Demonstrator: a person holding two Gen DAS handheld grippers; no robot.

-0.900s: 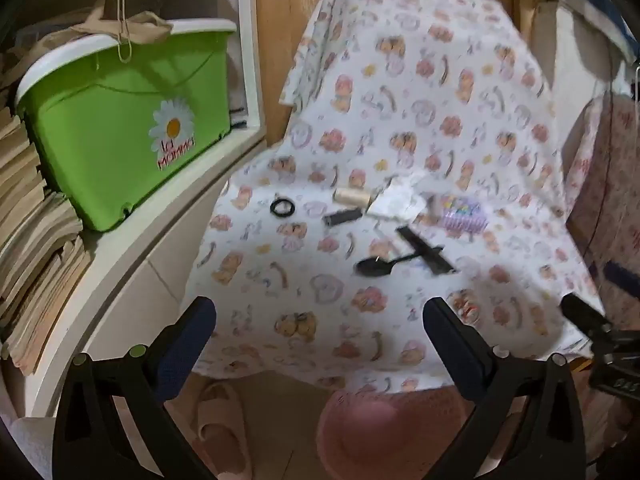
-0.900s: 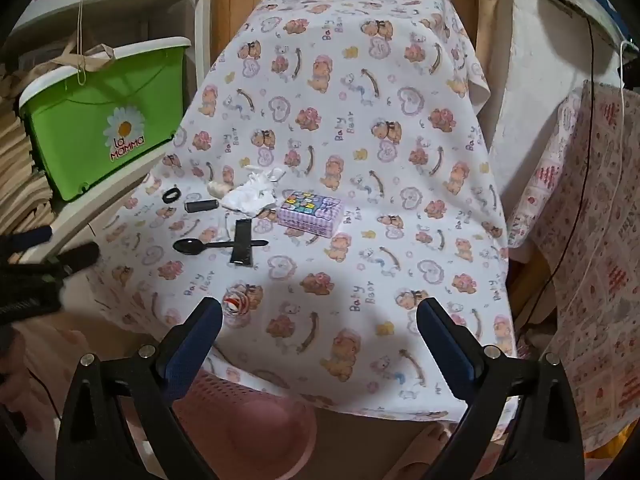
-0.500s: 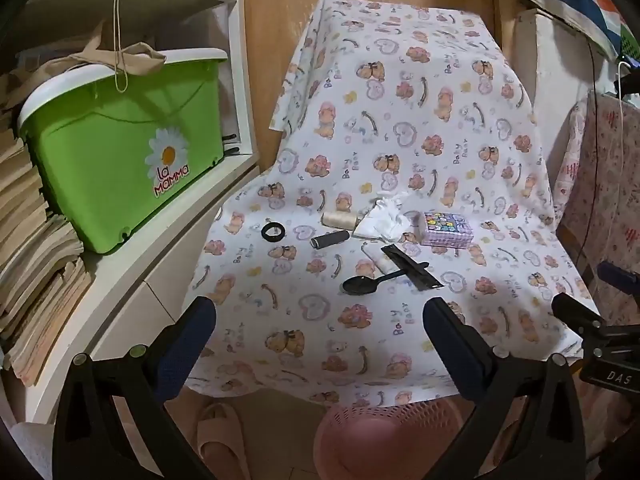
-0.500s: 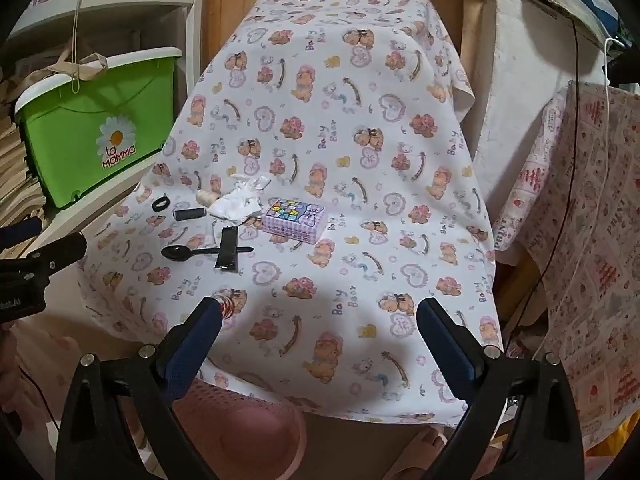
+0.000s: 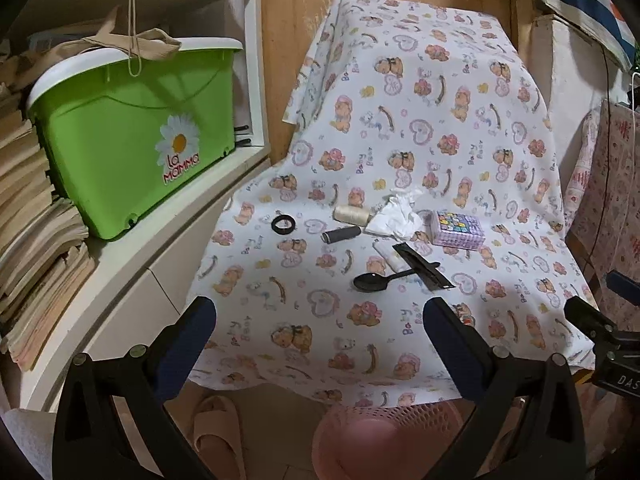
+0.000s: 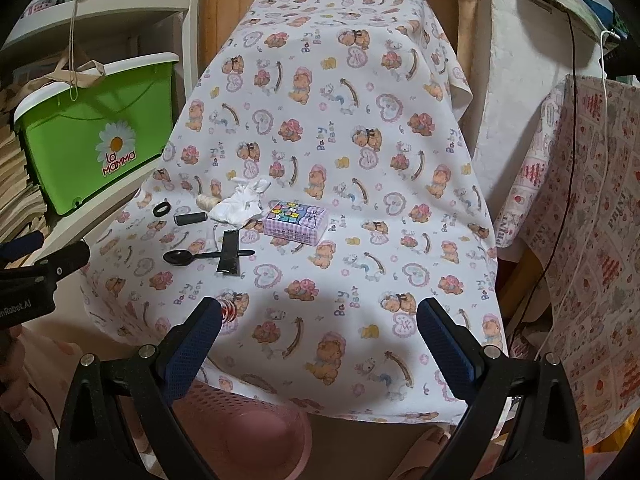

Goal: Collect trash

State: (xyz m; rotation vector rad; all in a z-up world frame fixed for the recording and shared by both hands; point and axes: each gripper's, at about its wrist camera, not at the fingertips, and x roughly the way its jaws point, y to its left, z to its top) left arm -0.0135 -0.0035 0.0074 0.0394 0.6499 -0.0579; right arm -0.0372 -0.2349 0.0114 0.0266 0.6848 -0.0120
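I hold two grippers over the near edge of the desk (image 5: 256, 320), which is draped in a bear-print cloth. My left gripper (image 5: 320, 340) has its jaws released wide with nothing between them, and my right gripper (image 6: 318, 338) is the same, spread and empty.

On the cloth I count one crumpled white tissue (image 5: 394, 218), lying between the cream thread spool (image 5: 352, 215) and the lilac patterned box (image 5: 458, 229). There are two spools in all: the cream one and a dark grey spool (image 5: 341, 235) just in front of it. One black ring (image 5: 283, 224) sits to their left. One black plastic spoon (image 5: 374, 281) lies crossed by one flat black strip (image 5: 423, 266), touching it, and a small white roll (image 5: 390, 255) rests beside the strip.

One pink mesh basket (image 5: 380, 420) stands on the floor below the desk edge, between my two views. One green bin (image 5: 120, 152) marked with a daisy sits on the shelf at the left.

Only the right wrist view shows a small red-and-white striped object (image 6: 228, 309), right by my right gripper's left finger. Only the left wrist view shows the beige slipper (image 5: 218, 436) on the floor.
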